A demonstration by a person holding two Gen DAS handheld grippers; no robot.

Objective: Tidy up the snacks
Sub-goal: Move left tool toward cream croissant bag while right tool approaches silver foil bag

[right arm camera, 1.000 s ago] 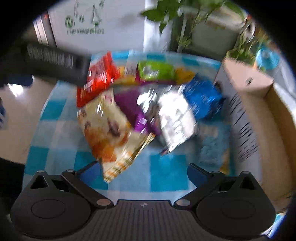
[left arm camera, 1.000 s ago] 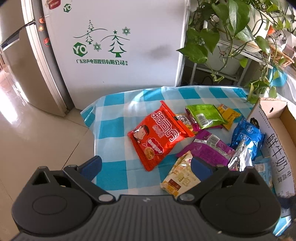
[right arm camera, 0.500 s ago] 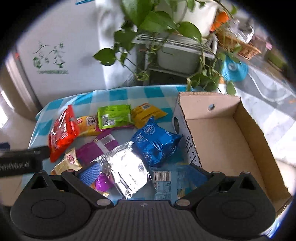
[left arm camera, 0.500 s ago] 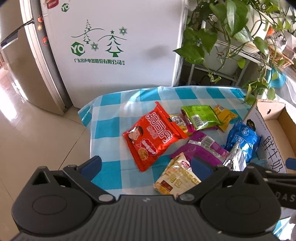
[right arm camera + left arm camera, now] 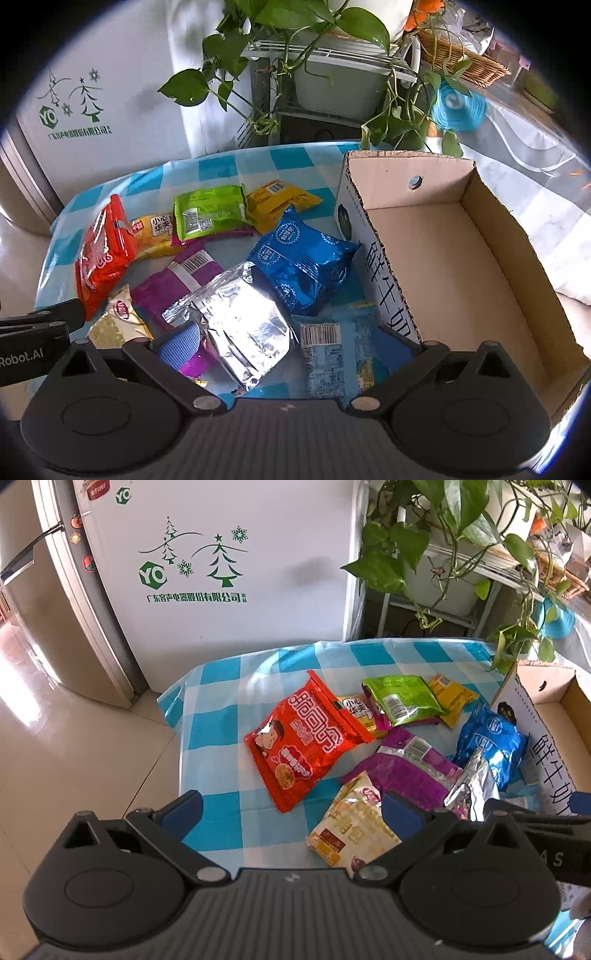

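Several snack packets lie on a blue-checked tablecloth (image 5: 221,723): a red packet (image 5: 303,738), a green one (image 5: 400,699), a yellow one (image 5: 450,698), a purple one (image 5: 410,771), a dark blue one (image 5: 487,742), a silver one (image 5: 240,325), a cream one (image 5: 354,830) and a light blue one (image 5: 332,350). An open cardboard box (image 5: 461,258) stands to their right, with nothing in it. My left gripper (image 5: 291,808) is open above the table's near edge. My right gripper (image 5: 284,339) is open low over the silver and light blue packets.
A white fridge (image 5: 221,561) stands behind the table. A trailing green plant (image 5: 295,22) on a white rack (image 5: 332,55) hangs behind the box. Tiled floor (image 5: 55,738) lies to the left of the table.
My right gripper has swung right and come down over the silver and light blue packets next to the box. My left gripper has drawn back a little.
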